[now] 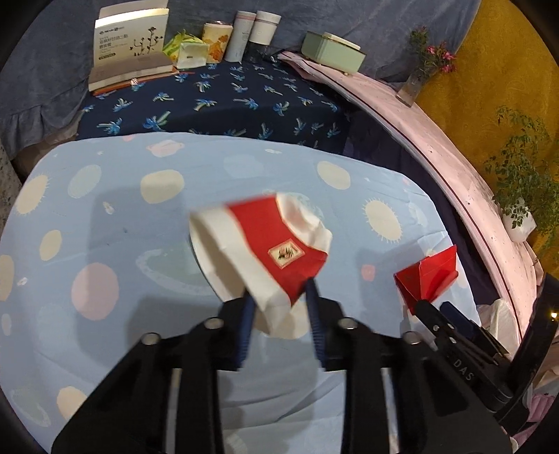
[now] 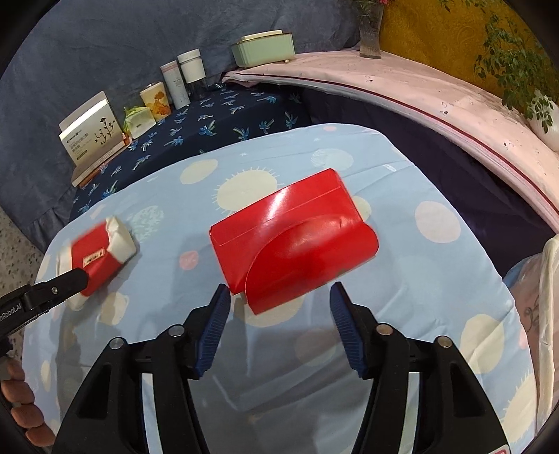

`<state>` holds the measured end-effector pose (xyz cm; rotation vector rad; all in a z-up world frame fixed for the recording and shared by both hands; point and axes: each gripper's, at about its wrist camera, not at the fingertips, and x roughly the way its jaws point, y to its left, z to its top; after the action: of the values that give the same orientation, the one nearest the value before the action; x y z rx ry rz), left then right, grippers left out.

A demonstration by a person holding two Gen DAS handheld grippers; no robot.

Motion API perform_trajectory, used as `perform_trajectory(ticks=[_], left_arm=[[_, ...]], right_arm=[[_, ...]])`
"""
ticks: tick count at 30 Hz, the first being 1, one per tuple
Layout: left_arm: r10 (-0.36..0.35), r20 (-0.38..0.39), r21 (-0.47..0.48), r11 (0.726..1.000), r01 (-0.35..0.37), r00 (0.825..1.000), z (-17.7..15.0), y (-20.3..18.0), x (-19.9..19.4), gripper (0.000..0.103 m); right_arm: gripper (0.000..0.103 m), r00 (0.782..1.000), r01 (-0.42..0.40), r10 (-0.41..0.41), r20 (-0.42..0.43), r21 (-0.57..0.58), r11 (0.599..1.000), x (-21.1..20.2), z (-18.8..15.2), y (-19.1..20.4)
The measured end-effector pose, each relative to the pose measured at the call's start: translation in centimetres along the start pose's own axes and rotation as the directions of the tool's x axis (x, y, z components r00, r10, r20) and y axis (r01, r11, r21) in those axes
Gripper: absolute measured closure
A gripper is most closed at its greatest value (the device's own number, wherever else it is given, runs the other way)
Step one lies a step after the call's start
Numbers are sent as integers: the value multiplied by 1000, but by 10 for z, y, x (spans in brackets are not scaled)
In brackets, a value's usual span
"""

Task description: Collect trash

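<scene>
Claw status, left [image 1: 279,297]: blue ribbed pads [image 1: 245,324] are closed on the near edge of a crumpled red-and-white paper wrapper with a small square label [image 1: 265,244], which sits over the light blue cloth-covered surface with pale dots and suns [image 1: 104,216]; whether the blurred wrapper is raised off the cloth cannot be told. Right claw [image 2: 279,300]: jaws stand partly apart at the near edge of a glossy red folded cardboard box [image 2: 293,241] lying on the same surface; the pads do not press it. Beyond, a dark blue palm-print cloth [image 1: 223,104] carries a white open carton [image 1: 129,45], two white cylindrical containers [image 1: 251,31] and a pale green box [image 1: 332,52].
</scene>
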<state>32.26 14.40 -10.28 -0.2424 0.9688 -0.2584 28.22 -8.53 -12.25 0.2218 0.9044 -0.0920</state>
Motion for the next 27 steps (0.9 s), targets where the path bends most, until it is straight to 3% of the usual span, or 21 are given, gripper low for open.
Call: perform_trajectory(ticks=[3,8,18,27], left_arm=[[4,2,24,1000,-5,1000,-2,-7,2,100],[-4,16,35,999,4,1000,-4,-14,-2,100],[-25,46,53,998,22,999,-13,-34,-25,100],[-67,53,88,994,62,996,-29,-78,-48,100]], right_arm=[[67,1000,-8,9,-12,16,1000,4,-2,-5],[98,1000,-19,20,-16,40,999,4,-1,-17],[102,998,-42,39,41,79,996,-27,3,-43],[102,991,-67,57,123,81,994,-80,10,-60]])
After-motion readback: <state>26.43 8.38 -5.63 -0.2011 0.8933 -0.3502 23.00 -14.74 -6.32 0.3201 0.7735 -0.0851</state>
